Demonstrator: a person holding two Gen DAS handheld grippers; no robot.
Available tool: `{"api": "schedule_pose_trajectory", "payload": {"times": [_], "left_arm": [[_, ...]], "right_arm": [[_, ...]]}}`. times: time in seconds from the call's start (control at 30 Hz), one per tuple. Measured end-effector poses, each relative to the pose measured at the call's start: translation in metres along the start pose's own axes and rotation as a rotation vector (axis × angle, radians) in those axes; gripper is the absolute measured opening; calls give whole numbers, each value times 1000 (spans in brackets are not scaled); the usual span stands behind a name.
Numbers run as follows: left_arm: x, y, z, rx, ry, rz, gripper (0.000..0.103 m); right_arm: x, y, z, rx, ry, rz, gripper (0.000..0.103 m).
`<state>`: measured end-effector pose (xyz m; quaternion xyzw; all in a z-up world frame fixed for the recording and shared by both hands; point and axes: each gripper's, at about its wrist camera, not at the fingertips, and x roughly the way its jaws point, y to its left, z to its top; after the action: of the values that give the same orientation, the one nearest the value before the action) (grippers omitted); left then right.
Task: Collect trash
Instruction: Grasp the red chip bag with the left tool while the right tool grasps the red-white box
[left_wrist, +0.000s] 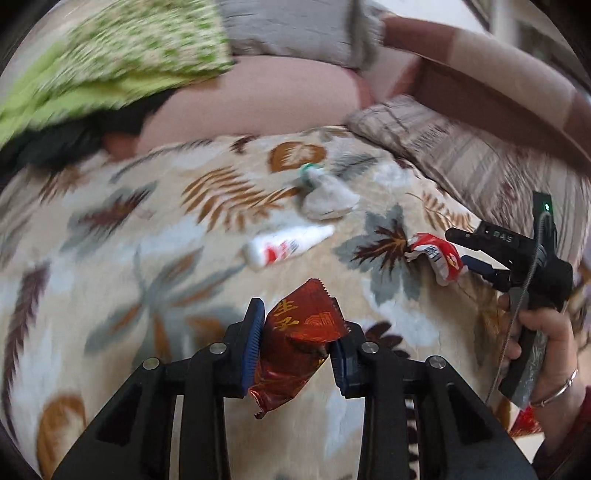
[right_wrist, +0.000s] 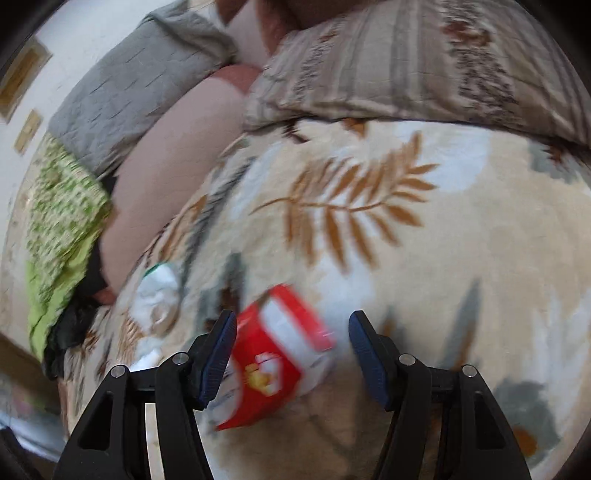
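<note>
My left gripper (left_wrist: 300, 325) is shut on a crumpled dark red and gold foil wrapper (left_wrist: 299, 343), held just above the leaf-patterned blanket (left_wrist: 155, 266). Farther right, a hand holds my right gripper (left_wrist: 460, 249) over a red and white wrapper (left_wrist: 439, 258). In the right wrist view that gripper (right_wrist: 291, 325) stands open with the red and white wrapper (right_wrist: 280, 354) between its fingers, against the left pad (right_wrist: 221, 347) and apart from the right one. A white tube with red print (left_wrist: 288, 243) and a crumpled white wad with a green bit (left_wrist: 325, 195) lie on the blanket.
A striped brown pillow (right_wrist: 406, 62) lies at the blanket's far edge. A green patterned cloth (left_wrist: 122, 62), a grey quilted cloth (left_wrist: 295, 29) and a pink cushion (left_wrist: 258, 99) sit behind. The white wad (right_wrist: 159, 295) lies left of the right gripper.
</note>
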<state>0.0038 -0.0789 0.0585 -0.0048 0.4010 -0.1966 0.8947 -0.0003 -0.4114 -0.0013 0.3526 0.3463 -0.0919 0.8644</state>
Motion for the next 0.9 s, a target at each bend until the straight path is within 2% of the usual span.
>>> {"api": "schedule_pose_trajectory", "payload": {"times": [0.03,0.1,0.17,0.23,0.3,0.4,0.57,0.7,0.83,0.87,0.9], "left_arm": [[-1,6,-6,-48,4,9,32],[3,13,-10,-112,24,27,32],[8,17,-12,-154,42,46,32],[10,20,-12,-188,36,56,32],[11,19,-13,-196,23,59,32],[11,20,-16,-177,0,68,32],[22,29,-14,-176,14,63,32],[35,36,-13,-196,57,58,31],[44,31,-14,-177,80,69,31],[46,29,-14,-165,81,77,31],[47,28,-14,-154,81,85,31]], "right_arm": [[2,6,-4,4,36,58,58],[5,23,-16,-35,84,97,56],[5,44,-32,-129,138,135,55],[-2,61,-44,-211,165,187,55],[-9,65,-45,-243,147,194,55],[-9,51,-38,-188,120,159,55],[5,23,-29,-65,140,127,55],[14,12,-26,29,169,172,56],[24,22,-28,36,158,219,57],[30,27,-30,40,168,233,55],[34,33,-31,32,173,233,45]]}}
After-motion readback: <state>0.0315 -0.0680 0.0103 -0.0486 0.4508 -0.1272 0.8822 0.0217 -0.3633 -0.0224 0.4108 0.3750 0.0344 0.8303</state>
